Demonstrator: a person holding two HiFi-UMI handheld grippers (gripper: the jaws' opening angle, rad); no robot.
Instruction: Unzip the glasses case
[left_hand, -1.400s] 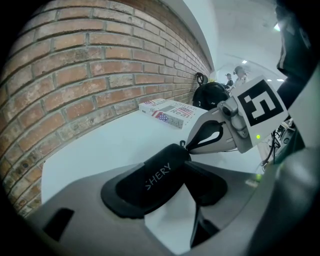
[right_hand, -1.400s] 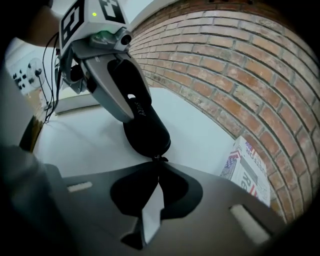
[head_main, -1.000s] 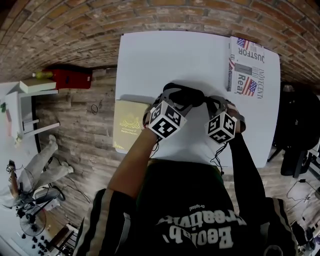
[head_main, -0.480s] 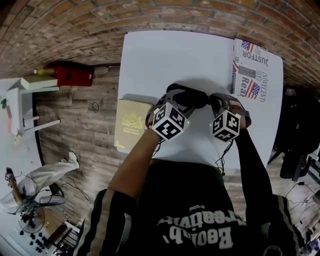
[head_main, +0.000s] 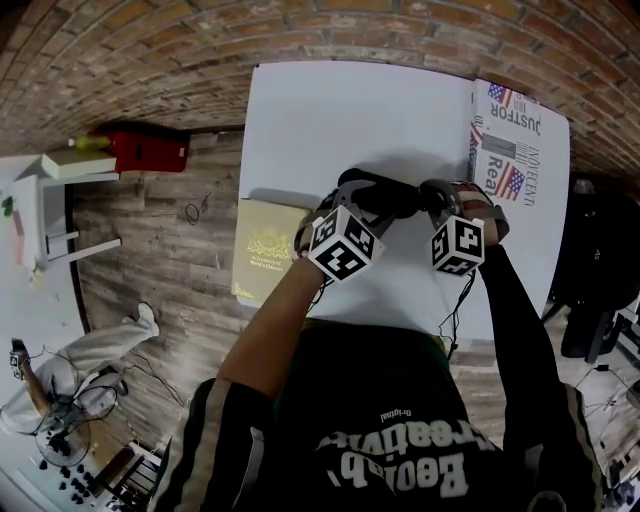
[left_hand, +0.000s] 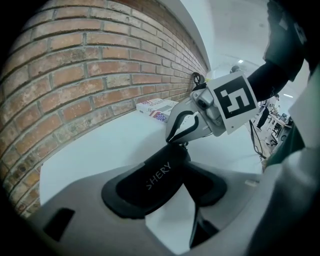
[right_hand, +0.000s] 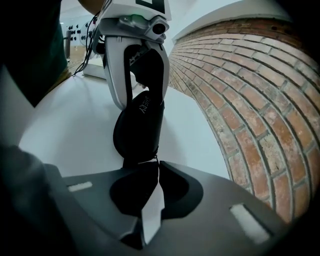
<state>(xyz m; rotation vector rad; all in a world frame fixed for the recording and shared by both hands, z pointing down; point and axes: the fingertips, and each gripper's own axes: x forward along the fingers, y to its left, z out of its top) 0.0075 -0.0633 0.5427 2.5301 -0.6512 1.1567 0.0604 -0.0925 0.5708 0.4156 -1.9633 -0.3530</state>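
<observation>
Here, the glasses case (right_hand: 140, 125) is gripped at both ends.
It is clamped by the left hand-held gripper (right_hand: 141, 97); its zipper pull (right_hand: 156, 160) is pinched by the right hand-held gripper (right_hand: 156, 167).

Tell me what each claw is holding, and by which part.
Left claw clamps the black glasses case across its body. Right claw is pinched shut on what looks like the zipper pull at the case's end.

Looks like a lab/studio space: brick wall (head_main: 150, 60), wood floor (head_main: 160, 260), white table (head_main: 340, 110). Loose cables (head_main: 188, 214) on the floor, stands & gear (head_main: 65, 440) lower left w/ a person (head_main: 95, 350) sitting by them, more benches (left_hand: 275, 117) w/ equipment further back.
</observation>
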